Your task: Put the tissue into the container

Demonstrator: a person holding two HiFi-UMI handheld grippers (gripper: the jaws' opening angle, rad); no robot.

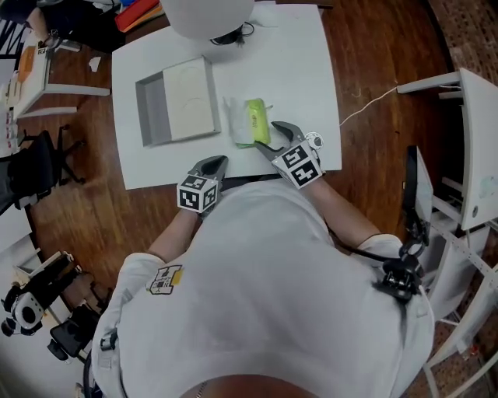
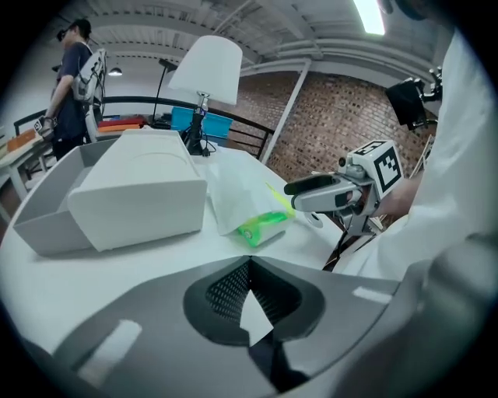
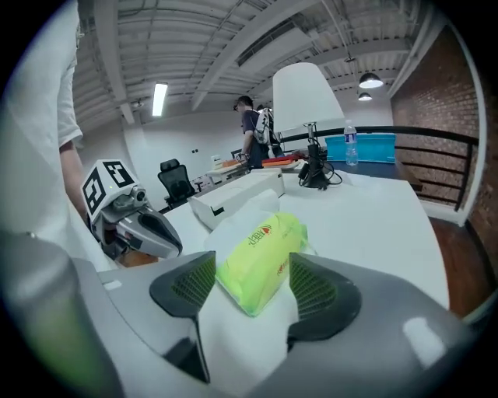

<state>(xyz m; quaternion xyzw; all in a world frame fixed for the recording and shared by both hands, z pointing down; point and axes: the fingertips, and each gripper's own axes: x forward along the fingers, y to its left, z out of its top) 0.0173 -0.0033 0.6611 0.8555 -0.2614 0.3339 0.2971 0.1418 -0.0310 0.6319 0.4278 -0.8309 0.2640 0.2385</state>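
Observation:
A green tissue pack (image 1: 255,118) lies on a loose white tissue (image 1: 235,116) on the white table (image 1: 303,70), just right of the grey and white container (image 1: 152,109). My right gripper (image 1: 268,140) is open, with the pack's near end (image 3: 261,260) between its jaws. Its pads (image 3: 194,286) stand close to the pack's sides, and the pack does not look squeezed. My left gripper (image 1: 215,164) hovers at the table's front edge with its jaws shut and empty (image 2: 249,268). From there the container (image 2: 132,194) is ahead on the left and the pack (image 2: 263,225) ahead on the right.
A white lamp (image 1: 207,17) with a cable stands at the table's far edge. A white frame or chair (image 1: 467,148) is to the right and a cord (image 1: 366,105) runs off the table. A person (image 2: 75,85) stands far behind, by other desks.

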